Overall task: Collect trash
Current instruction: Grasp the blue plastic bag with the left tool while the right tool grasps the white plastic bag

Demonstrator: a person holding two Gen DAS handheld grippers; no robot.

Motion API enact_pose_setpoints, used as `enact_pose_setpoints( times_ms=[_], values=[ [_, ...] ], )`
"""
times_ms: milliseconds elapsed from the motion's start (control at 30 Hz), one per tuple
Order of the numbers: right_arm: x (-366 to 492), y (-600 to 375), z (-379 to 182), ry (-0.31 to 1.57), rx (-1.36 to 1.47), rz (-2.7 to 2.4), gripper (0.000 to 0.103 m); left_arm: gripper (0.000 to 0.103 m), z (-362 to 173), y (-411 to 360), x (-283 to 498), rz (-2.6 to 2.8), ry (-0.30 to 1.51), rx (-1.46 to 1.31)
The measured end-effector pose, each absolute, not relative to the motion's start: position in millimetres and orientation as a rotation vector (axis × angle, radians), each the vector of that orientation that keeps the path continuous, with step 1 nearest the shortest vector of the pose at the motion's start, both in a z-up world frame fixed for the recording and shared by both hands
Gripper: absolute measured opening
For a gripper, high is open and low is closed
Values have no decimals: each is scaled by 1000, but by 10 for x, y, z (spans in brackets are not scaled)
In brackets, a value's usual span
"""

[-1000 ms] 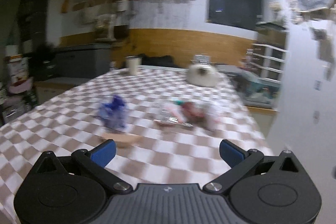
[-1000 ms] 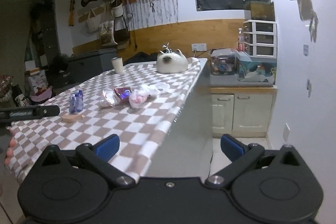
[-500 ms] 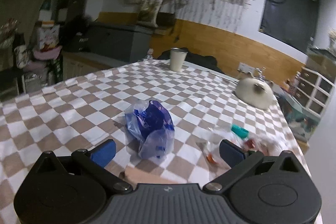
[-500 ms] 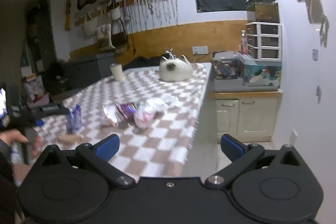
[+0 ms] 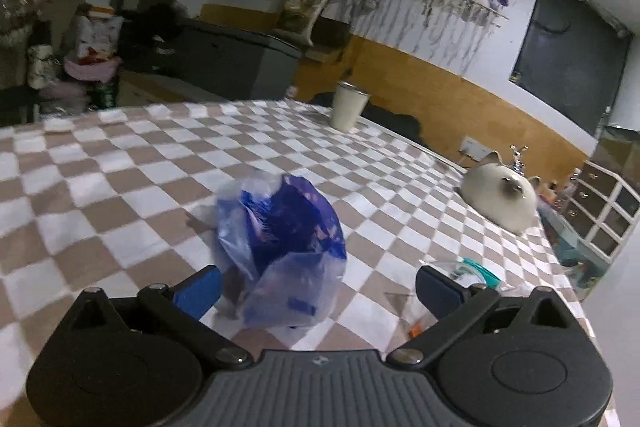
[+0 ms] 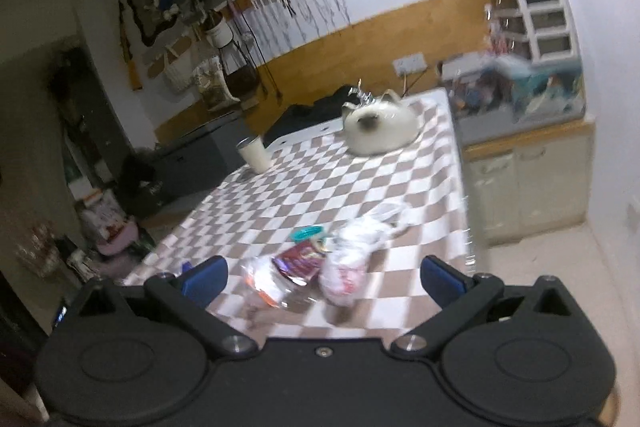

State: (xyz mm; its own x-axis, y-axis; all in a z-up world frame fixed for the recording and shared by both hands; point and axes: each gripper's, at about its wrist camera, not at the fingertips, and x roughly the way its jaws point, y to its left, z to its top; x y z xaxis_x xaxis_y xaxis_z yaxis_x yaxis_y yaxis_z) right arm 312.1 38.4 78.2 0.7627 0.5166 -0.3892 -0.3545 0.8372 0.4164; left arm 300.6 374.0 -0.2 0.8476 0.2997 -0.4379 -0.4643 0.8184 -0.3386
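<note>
Left tongs (image 5: 318,289): jaws wide and just starting to close, nothing pressed between the blue pads; they point down at a slant over the checkered tabletop (image 5: 120,195).

Blue bag (image 5: 282,255): a crumpled blue-and-clear plastic bag stands on the tabletop dead ahead of the left tongs, its near edge reaching between the two pads but closer to the left pad; it rises taller than it is wide, so its long axis runs roughly upright, across the closing line.

Right tongs (image 6: 324,281): jaws wide, empty, hovering at the near edge of the tabletop.

Wrapper pile (image 6: 316,267): clear bags, a dark red packet and a teal-rimmed scrap lie just ahead of the right tongs, strung out from near-left to far-right.

Nearer hand: judged from both views, the left hand has the blue bag, the right hand the wrapper pile.

Farther back: a pale cup (image 5: 348,107) and a cat-shaped white pot (image 5: 500,201) stand well beyond either tongs.
</note>
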Motion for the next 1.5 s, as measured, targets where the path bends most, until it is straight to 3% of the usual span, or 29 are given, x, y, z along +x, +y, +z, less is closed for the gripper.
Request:
enact_pose_setpoints(
  times_ms=[133, 200, 467, 600, 700, 867, 1000, 1167, 1333, 1500],
  values=[
    [3437, 589, 627, 529, 400, 483, 102, 88, -50, 3833, 2999, 394, 381, -523],
    [3606, 693, 526, 546, 427, 469, 96, 83, -92, 3897, 3003, 394, 396, -570],
    [4117, 878, 68, 639, 502, 329, 77, 82, -115, 3910, 3007, 382, 396, -589],
    [4258, 922, -145, 705, 546, 335, 64, 65, -133, 3937, 3008, 369, 398, -606],
    [4293, 973, -222, 710, 556, 366, 62, 55, -150, 3956, 3027, 350, 406, -620],
    [4342, 996, -294, 719, 558, 354, 39, 47, -159, 3967, 3029, 341, 408, -632],
    [4291, 907, -348, 724, 598, 379, 29, 45, -164, 3966, 3034, 331, 408, -638],
    [4107, 860, -366, 700, 540, 410, 25, 41, -175, 3977, 2999, 331, 400, -649],
    [3977, 831, -276, 677, 480, 402, 21, 26, -122, 3866, 2920, 321, 395, -598],
    [3810, 746, -146, 632, 403, 427, 20, 22, -28, 3672, 2850, 306, 377, -511]
  ],
)
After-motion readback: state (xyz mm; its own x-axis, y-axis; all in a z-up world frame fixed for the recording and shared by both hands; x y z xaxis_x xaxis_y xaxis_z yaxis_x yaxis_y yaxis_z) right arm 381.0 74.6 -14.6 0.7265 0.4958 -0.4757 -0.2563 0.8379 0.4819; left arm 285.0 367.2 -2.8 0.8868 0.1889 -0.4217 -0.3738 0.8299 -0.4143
